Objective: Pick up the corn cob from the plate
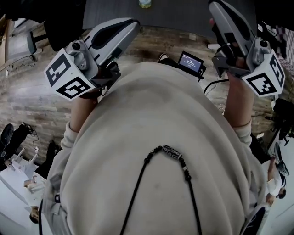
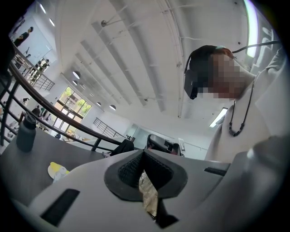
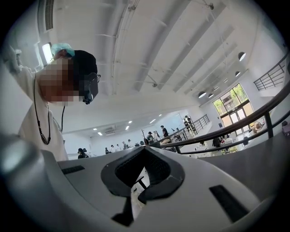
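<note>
The yellow corn cob (image 2: pixel 55 167) lies on a pale plate (image 2: pixel 61 175) on a dark grey table (image 2: pixel 31 163), small and far off at the left of the left gripper view. My left gripper (image 2: pixel 143 152) points level, its dark pads meeting at the tip with nothing between them. My right gripper (image 3: pixel 145 149) is shut and empty too, and faces a railing and a hall. In the head view both grippers are held up in front of the person's chest, the left gripper (image 1: pixel 132 24) at upper left and the right gripper (image 1: pixel 216 5) at upper right. Neither is near the plate.
A dark bottle (image 2: pixel 26 133) stands on the table left of the plate. A black railing (image 2: pixel 54 122) runs behind the table. In the head view the person's beige sweatshirt (image 1: pixel 156 151) fills the middle, with a small screen device (image 1: pixel 190 62) and wood floor (image 1: pixel 32 96) beyond.
</note>
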`<state>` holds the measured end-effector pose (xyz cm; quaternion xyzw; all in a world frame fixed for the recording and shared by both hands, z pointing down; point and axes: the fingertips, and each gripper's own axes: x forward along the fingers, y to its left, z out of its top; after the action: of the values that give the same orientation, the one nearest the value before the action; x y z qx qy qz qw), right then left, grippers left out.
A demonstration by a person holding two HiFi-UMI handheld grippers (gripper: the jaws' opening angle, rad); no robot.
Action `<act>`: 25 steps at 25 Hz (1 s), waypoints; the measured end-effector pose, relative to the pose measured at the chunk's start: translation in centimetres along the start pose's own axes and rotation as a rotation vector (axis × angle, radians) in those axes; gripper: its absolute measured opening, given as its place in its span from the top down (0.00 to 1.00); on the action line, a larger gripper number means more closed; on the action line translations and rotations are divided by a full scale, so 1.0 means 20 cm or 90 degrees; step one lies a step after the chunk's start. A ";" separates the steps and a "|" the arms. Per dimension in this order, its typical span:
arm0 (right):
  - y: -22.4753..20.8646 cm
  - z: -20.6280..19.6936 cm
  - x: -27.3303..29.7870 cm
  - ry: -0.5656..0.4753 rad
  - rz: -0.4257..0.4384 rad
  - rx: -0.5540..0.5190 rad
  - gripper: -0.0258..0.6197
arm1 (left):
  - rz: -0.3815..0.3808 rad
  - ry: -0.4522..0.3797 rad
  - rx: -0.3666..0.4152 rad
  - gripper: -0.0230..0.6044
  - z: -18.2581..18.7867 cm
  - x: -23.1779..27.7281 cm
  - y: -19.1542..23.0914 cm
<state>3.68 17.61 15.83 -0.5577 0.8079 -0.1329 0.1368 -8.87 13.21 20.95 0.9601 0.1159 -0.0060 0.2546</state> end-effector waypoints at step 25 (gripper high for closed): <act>-0.57 0.08 -0.26 -0.042 -0.095 0.089 0.94 | -0.056 0.096 -0.057 0.96 0.07 0.56 0.23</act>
<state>15.80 18.45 18.87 -0.6091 0.7481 -0.1806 0.1916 3.07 11.10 21.11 0.9394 0.1773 0.0602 0.2872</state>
